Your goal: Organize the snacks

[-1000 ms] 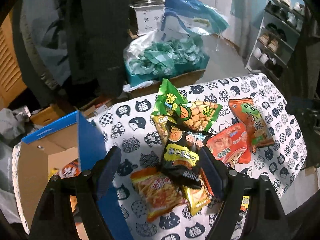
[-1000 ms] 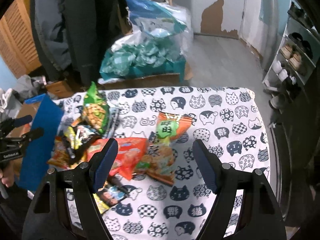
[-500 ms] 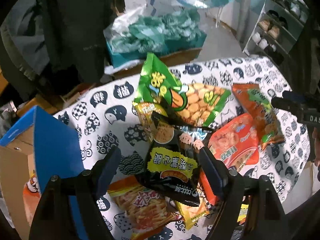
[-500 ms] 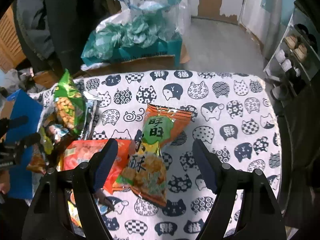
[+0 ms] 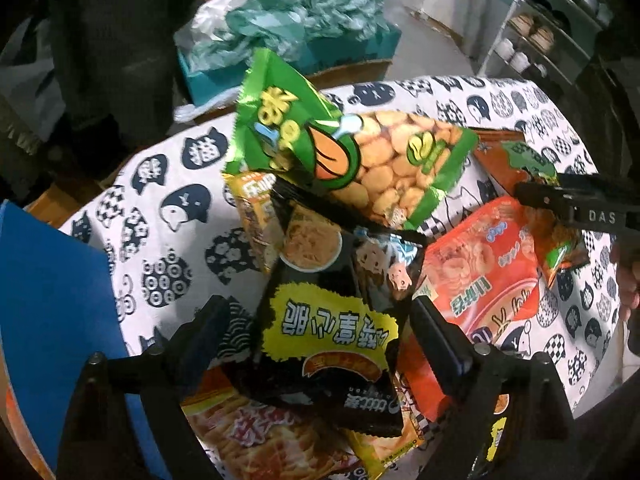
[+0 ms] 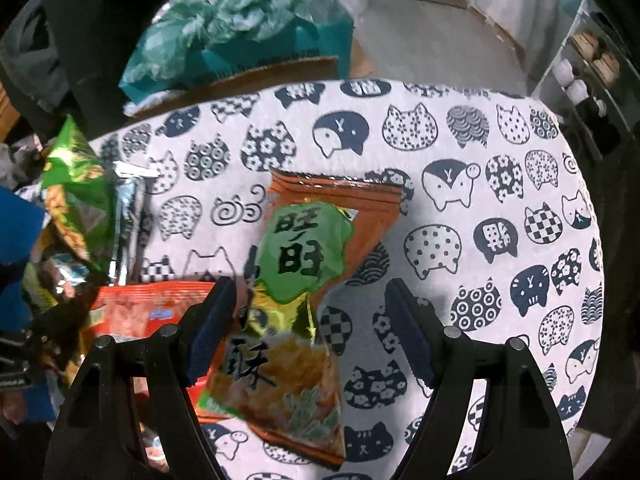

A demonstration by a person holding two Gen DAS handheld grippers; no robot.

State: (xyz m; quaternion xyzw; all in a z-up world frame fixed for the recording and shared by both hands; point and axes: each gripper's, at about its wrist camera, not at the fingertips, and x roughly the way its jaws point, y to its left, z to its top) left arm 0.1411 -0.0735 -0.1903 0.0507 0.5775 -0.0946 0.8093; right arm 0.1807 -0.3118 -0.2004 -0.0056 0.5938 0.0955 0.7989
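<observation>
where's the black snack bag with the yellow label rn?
Left wrist view: the black snack bag tops the pile, between the open left gripper fingers, below the green peanut bag, left of the red bag.

White tablecloth [image 6: 460, 128] printed with navy cat heads, some checked, some flowered, some dotted. Between the left gripper's [image 5: 320, 330] blue-padded fingers, black snack bag [image 5: 328, 328] with a yellow jagged label. Just beyond it, green peanut bag [image 5: 340, 152] showing tan nuts. Off to its right, red-orange snack bag [image 5: 484, 272]. At its left, blue box flap [image 5: 48, 300]. Between the right gripper's [image 6: 308, 320] black jaws, orange packet [image 6: 304, 272] with a green patch and black characters. Far behind, teal bin [image 6: 280, 52].
</observation>
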